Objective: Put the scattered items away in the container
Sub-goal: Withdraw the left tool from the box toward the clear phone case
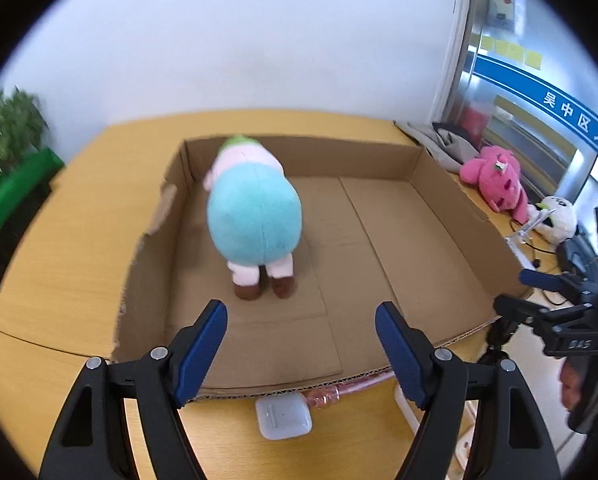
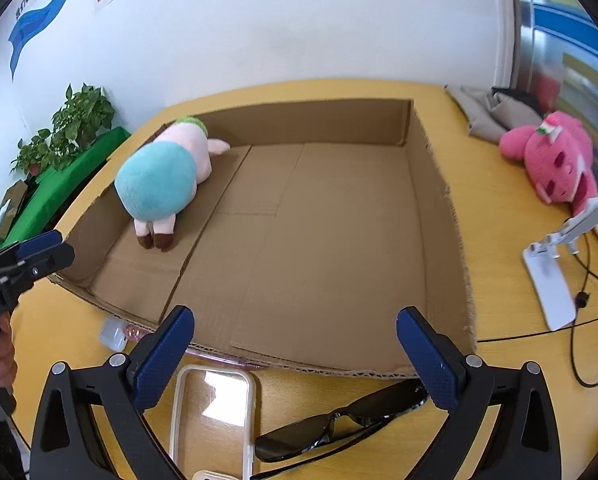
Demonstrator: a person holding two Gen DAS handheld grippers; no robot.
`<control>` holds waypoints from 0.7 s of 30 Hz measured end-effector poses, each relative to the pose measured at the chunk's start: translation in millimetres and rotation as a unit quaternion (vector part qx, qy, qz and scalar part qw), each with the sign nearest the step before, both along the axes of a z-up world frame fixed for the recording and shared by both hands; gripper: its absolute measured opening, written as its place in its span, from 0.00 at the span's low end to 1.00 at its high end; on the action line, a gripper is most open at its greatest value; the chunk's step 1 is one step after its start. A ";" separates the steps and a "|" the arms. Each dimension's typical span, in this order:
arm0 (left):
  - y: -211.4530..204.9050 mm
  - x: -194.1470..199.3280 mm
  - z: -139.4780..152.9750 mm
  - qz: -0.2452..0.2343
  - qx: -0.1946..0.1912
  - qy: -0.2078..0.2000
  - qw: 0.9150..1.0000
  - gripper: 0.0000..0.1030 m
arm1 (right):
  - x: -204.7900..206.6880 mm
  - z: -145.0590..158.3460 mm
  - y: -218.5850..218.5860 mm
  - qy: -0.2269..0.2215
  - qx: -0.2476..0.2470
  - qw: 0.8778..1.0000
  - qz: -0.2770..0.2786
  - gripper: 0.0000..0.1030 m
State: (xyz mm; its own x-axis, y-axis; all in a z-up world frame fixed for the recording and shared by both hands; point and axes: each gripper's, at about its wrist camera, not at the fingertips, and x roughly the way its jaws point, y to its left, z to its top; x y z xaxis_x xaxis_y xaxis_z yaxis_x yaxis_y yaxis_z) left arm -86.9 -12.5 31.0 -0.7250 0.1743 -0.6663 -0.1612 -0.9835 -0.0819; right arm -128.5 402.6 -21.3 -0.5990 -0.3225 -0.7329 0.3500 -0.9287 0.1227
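My left gripper hung with its jaws spread wide and nothing between them, over the near edge of the box. My right gripper was likewise released and empty, its blue pads apart above the near wall of the box.

The box sat on the yellow table, its floor bare cardboard apart from one plush. That plush lay inside against the left wall, toward the far left corner, its teal rump facing me and its brown feet pointing my way. From the right wrist the plush showed the same, tipped forward with its head toward the far wall.

Outside the box, on the table just before its near wall, lay a small white case and a pink cable touching the cardboard edge. Nearer my right gripper were a clear phone case and dark sunglasses, side by side.

To the right of the box, a pink plush lay near a grey cloth, with a white phone stand nearer to me.
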 end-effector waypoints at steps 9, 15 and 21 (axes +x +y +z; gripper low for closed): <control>26.2 26.8 1.9 -0.017 0.021 0.021 0.999 0.76 | 26.0 16.1 -6.6 0.044 0.023 0.999 0.015 0.99; 30.0 40.6 7.6 -0.009 0.027 0.048 0.998 0.76 | 34.1 19.9 -2.6 0.051 0.018 0.998 0.008 0.99; 37.1 47.0 24.3 0.006 0.019 0.078 0.997 0.76 | 41.8 26.4 -3.6 0.066 0.015 0.998 0.014 0.99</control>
State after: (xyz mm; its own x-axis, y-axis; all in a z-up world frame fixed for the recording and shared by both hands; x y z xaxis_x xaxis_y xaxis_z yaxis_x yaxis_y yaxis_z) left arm -39.9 24.6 55.4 -0.8220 0.1873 -0.5378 -0.1630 -0.9822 -0.0929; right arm -86.7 399.0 5.1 -0.6817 -0.3203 -0.6577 0.3879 -0.9206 0.0463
